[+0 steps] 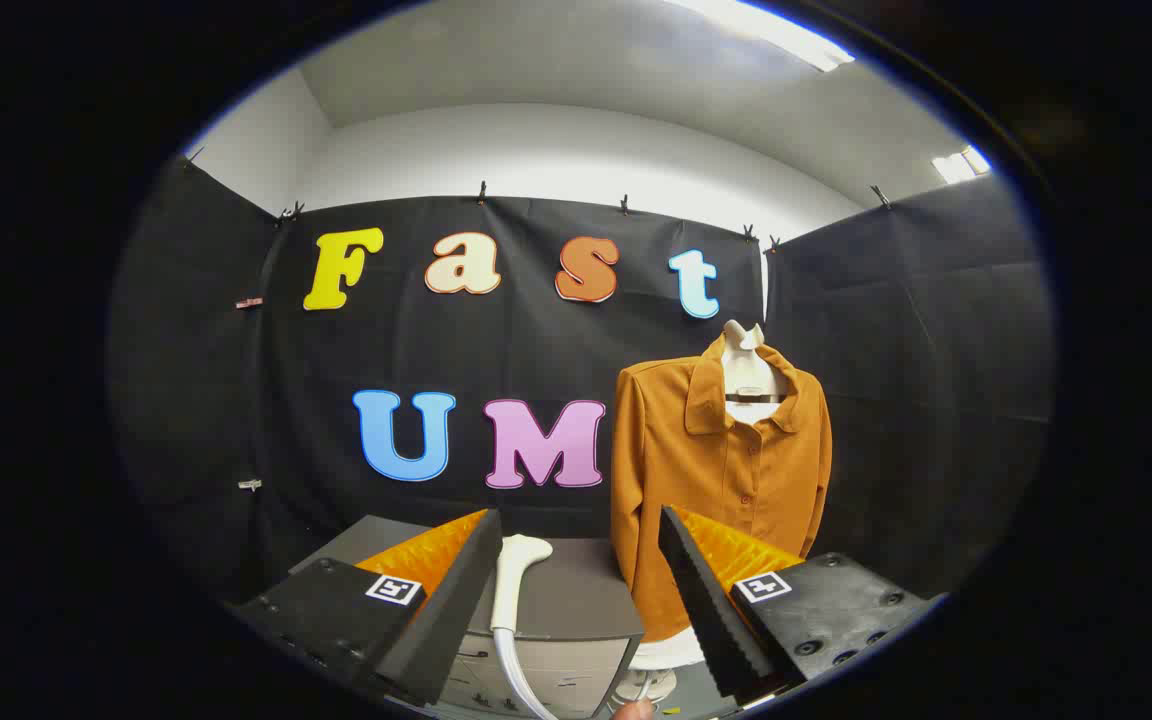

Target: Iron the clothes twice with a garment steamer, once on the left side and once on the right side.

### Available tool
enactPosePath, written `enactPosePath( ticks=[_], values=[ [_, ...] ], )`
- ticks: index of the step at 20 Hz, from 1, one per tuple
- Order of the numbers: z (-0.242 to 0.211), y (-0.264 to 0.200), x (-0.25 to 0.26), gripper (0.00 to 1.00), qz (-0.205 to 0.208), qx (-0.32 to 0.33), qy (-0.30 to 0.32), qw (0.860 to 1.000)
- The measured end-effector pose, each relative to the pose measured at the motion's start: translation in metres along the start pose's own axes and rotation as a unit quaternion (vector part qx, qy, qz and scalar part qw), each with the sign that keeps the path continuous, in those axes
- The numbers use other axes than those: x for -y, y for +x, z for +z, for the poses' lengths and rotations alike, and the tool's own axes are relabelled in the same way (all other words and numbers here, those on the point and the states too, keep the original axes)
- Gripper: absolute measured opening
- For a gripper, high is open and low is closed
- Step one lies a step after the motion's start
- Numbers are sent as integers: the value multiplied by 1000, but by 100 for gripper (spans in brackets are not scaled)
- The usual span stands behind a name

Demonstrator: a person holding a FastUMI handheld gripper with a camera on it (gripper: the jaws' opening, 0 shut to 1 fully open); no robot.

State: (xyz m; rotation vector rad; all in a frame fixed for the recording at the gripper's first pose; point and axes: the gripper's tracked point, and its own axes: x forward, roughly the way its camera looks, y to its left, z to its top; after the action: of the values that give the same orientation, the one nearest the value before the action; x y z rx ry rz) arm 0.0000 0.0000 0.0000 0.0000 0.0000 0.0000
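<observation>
An orange shirt (721, 470) hangs on a white dummy (747, 362) beyond the right finger, beside a grey surface (566, 595). The white steamer (511, 590) lies on that surface, just ahead. The claw (581, 545) gapes wide, holding nothing.

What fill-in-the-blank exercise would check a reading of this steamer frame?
1. The gripper has its fingers ____, holding nothing.
2. The white steamer lies on a grey ____, just ahead of the fingers.
3. The orange shirt hangs on a ____ beyond the fingers.
4. The shirt's collar is ____ at the neck.

Missing words: open; cabinet; mannequin; open
</observation>
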Motion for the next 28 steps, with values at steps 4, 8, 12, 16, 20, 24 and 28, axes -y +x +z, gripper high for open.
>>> enactPosePath(
  ticks=[4,8,12,16,20,24,28],
  values=[
    [-5,-2,-3,98,2,0,-15,1000],
    [-8,-3,-10,98,12,-3,-17,1000],
    [-9,-2,-12,98,16,-3,-17,1000],
    [-12,0,-10,98,12,-7,-11,1000],
    [-20,2,-13,98,17,-14,0,1000],
    [-45,11,-24,98,30,-47,8,998],
    [-77,27,-37,98,39,-91,1,995]
  ],
)
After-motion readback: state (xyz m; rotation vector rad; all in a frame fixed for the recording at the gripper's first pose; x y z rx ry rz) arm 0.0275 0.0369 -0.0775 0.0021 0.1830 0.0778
